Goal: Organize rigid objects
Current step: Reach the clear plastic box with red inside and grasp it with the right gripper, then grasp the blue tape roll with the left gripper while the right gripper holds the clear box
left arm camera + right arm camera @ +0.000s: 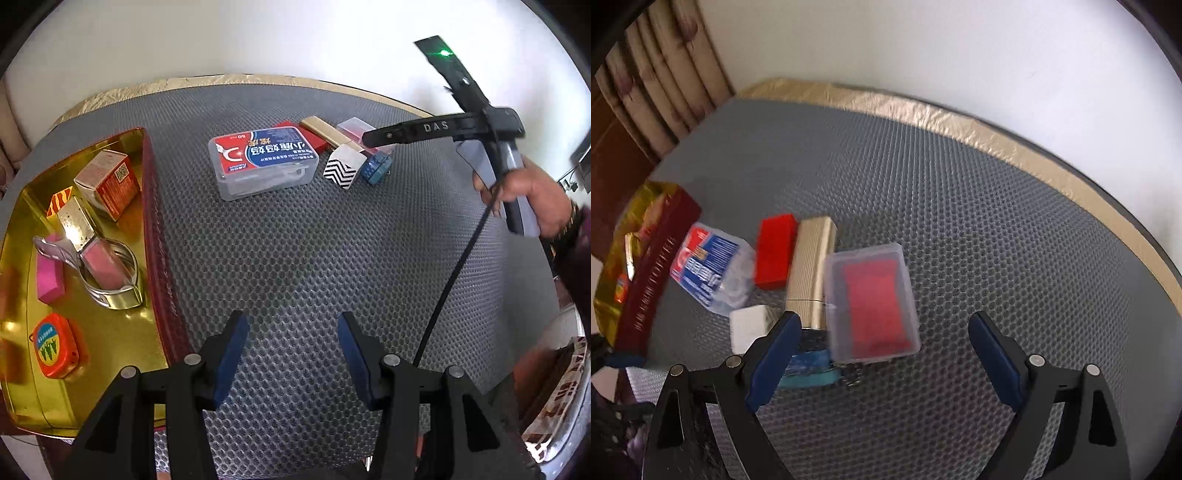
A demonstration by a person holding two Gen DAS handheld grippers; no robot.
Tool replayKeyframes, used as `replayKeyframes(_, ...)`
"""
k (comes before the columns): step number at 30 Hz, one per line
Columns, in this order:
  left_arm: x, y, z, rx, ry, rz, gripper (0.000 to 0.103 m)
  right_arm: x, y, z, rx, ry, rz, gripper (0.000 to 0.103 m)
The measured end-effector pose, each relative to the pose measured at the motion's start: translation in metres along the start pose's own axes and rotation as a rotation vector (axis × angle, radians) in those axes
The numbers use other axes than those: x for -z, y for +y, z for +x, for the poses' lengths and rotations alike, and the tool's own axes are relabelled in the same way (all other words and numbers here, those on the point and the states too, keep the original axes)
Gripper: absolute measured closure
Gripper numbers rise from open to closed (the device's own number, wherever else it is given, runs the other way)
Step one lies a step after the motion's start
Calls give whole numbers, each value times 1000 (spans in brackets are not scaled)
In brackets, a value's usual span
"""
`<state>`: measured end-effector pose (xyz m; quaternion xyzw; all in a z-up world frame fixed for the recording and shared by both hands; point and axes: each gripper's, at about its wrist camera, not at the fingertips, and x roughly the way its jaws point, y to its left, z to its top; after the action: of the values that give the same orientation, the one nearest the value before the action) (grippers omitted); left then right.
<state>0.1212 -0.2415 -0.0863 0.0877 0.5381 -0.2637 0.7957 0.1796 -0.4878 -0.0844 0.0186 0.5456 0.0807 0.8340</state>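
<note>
A gold tray [22,280] with a dark red wall lies at the left and holds an orange box, a pink block, a lip gloss, a metal ring and an orange tape measure [55,347]. On the grey mat lie a clear floss box [262,162], a red block [306,134], a gold bar [325,131], a zigzag-patterned box [341,168], a blue item [375,166] and a clear case with red contents [873,306]. My left gripper [293,332] is open and empty above the mat. My right gripper [884,328] is open, just above the clear case.
The gold-edged round table ends at a white wall behind. A curtain [661,92] hangs at the far left in the right wrist view. A patterned bag [557,391] sits at the right edge. The right gripper's cable [454,280] crosses the mat.
</note>
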Motion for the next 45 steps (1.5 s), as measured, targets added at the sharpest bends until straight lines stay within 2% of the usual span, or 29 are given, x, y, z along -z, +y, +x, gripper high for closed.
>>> replayKeyframes(2,0,-1,0,-2,-5,8,51,-3,-2,6,-40,34,-6,13)
replayKeyframes(7,1,-5,2,-12,-4,38,51,-11,-9,15,-60,72,-27,13)
replayKeyframes(9,1,-5,3,-11,-3,43,51,-13,-11,14,-90,75,-41,25)
replayKeyframes(12,0,-5,5,-1,-1,36,51,-14,-12,13,-113,88,-66,34)
replayKeyframes(17,-1,-5,5,-4,-5,37,51,-7,-13,16,-86,131,-129,31)
replayKeyframes(19,0,-6,5,-15,-5,47,51,-4,-5,21,-3,152,-186,31)
replayKeyframes(20,1,-7,5,-21,-4,51,51,-4,-1,23,9,152,-198,29)
replayKeyframes(28,0,-7,4,-1,5,31,51,-12,4,26,19,143,-171,26)
replayKeyframes(29,0,-6,4,7,7,26,51,-11,4,26,24,134,-167,31)
replayKeyframes(30,0,-6,4,21,9,19,51,-7,6,24,32,118,-165,46)
replayKeyframes(31,-1,-5,3,30,9,13,51,-5,6,19,37,97,-156,52)
replayKeyframes(33,-2,-6,-3,48,-10,6,51,4,2,10,72,64,-123,52)
replayKeyframes(36,-8,-13,-13,53,-40,34,51,35,-15,-10,47,10,-14,52)
replayKeyframes(40,-23,-28,-18,73,-48,92,51,94,-41,-40,46,-52,159,52)
replayKeyframes(45,-55,-63,-18,164,-67,198,51,161,-65,-73,58,-143,322,51)
